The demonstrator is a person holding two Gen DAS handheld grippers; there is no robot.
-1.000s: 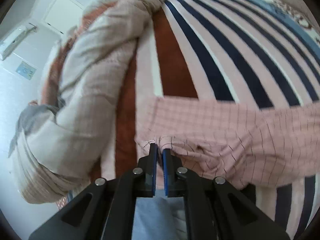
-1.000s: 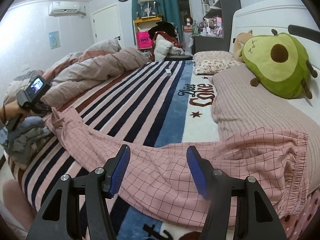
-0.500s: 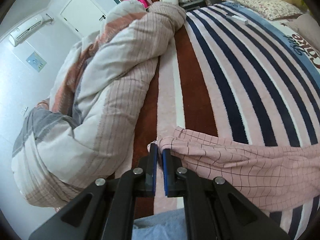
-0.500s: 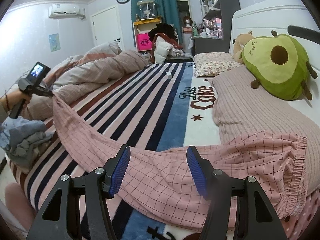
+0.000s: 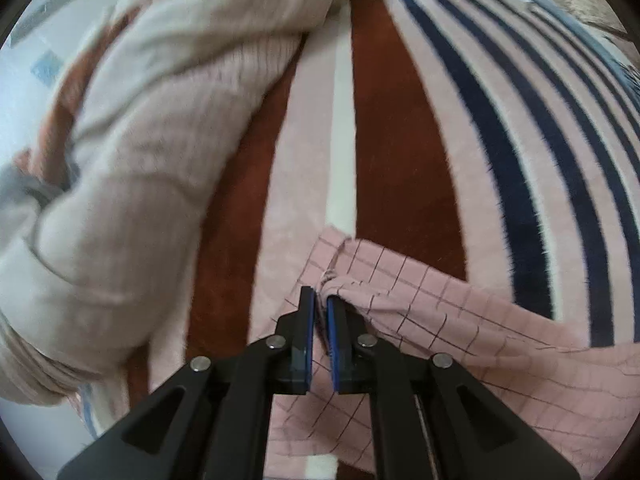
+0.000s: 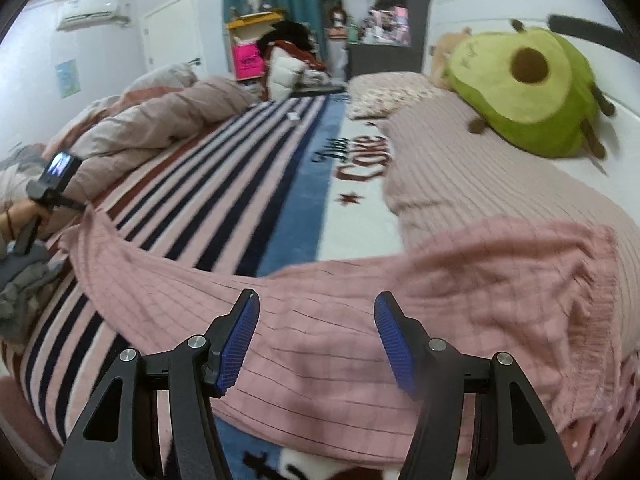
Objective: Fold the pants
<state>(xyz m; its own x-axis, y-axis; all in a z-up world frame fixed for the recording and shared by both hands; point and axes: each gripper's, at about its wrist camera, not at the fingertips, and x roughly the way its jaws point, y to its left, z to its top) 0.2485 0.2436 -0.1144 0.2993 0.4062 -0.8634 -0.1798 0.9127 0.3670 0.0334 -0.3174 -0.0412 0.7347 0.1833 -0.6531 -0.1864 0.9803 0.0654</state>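
pants [image 6: 320,320] blurred, cuff pinched in left tool [image 5: 320,304]

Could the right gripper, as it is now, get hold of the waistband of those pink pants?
Probably yes. The right gripper hangs open over the pink pants, and the waistband lies uncovered off to its side, nothing on top of it.

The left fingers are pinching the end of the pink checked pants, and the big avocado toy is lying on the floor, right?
Not quite. The avocado toy is lying on the bed, up near the headboard, not on the floor; the right wrist view shows it. The rest is right: the left gripper is shut on the end of the pink checked pants.
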